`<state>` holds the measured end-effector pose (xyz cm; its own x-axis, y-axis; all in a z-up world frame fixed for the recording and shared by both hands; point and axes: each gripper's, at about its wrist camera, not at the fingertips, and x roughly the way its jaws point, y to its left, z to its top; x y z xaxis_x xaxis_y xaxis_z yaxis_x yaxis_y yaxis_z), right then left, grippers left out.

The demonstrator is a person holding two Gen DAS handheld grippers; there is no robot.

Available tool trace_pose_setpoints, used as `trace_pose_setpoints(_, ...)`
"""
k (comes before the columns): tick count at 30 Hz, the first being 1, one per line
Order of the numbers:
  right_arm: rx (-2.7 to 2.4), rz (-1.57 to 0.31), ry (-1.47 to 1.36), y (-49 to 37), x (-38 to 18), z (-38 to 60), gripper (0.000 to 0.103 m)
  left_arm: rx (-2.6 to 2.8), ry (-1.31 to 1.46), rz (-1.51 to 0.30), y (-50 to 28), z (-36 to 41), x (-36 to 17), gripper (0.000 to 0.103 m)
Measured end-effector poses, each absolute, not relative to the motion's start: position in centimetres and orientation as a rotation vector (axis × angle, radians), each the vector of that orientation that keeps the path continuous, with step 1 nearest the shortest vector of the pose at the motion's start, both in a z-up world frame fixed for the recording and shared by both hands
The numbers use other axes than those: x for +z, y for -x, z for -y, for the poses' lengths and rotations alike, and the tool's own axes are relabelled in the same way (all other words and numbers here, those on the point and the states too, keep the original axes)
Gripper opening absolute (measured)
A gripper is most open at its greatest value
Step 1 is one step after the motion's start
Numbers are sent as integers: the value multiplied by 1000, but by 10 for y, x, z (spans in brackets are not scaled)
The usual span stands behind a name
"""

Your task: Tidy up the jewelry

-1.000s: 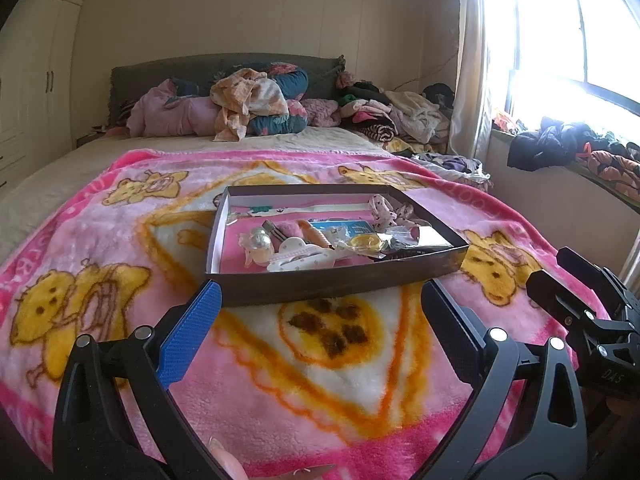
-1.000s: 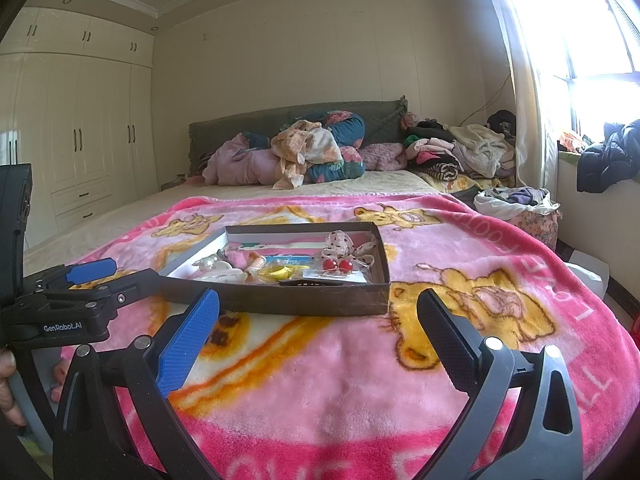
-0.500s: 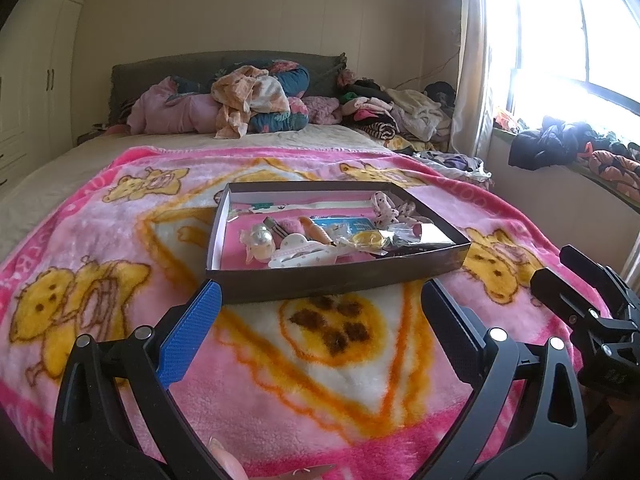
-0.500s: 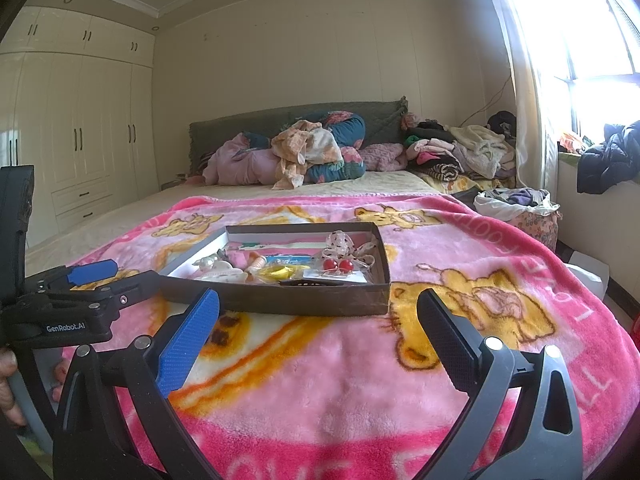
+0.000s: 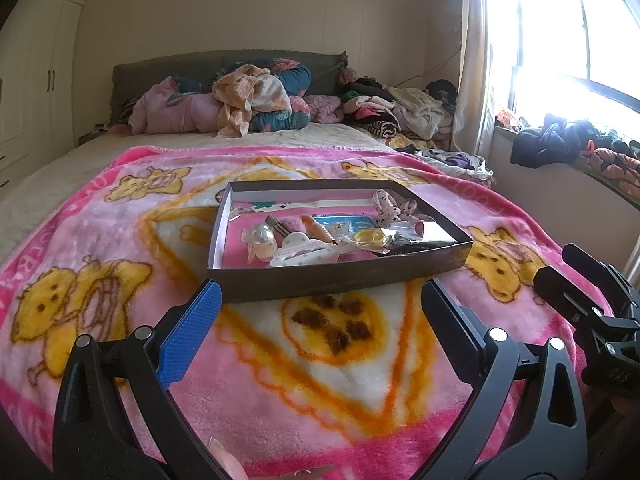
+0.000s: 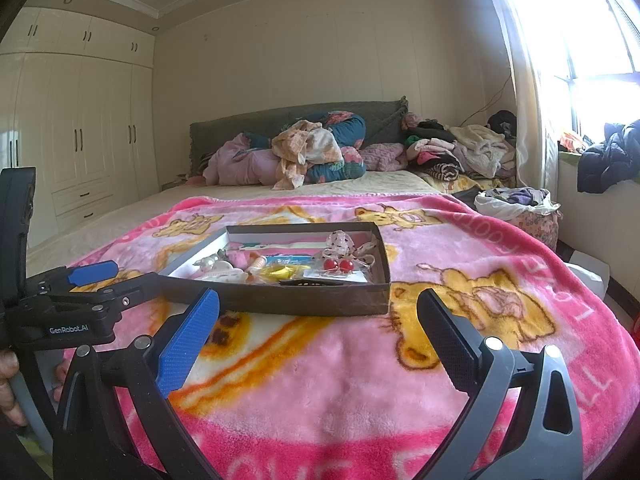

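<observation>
Little has shifted over the last second: both grippers hold almost the same station short of the box, only drifting slightly. The shallow dark jewelry box (image 5: 340, 276) sits on the pink cartoon blanket (image 5: 320, 380) spread over the bed, its contents piled loosely inside: a pearly clip (image 5: 262, 236), a white bow-shaped piece (image 5: 304, 254), a yellow ring-like item in clear wrap (image 5: 370, 237), and a pair of red bead earrings (image 6: 338, 265) on a card. The left gripper (image 5: 320, 332) is spread wide and empty, and so is the right gripper (image 6: 318, 336), both hovering above the blanket just in front of the box. My worry is the soft bedding: pressing down on a rim could tip the box and scatter small pieces into the plush pile. Tangled wrappers may also drag neighbours out. Several items overlap, so their exact kind is hard to tell, and the near wall hides whatever lies against it
</observation>
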<state>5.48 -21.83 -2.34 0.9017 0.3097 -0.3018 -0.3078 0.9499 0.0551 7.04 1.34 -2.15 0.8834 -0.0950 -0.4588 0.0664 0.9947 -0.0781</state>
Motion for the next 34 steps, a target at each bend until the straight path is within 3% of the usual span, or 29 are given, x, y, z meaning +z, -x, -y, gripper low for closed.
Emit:
trace_pose_setpoints(24, 307, -334, -40, -58, -26, 224, 97, -70, 59, -510, -78, -18, -29, 91)
trace_pose_setpoints(30, 177, -436, -117, -106, -24, 265, 97, 89, 150, -571, -118, -80, -31, 91)
trace_pose_setpoints(34, -48, -619, -68, -176, -33, 312, 97, 266, 199, -628, -159, -148, -33, 91)
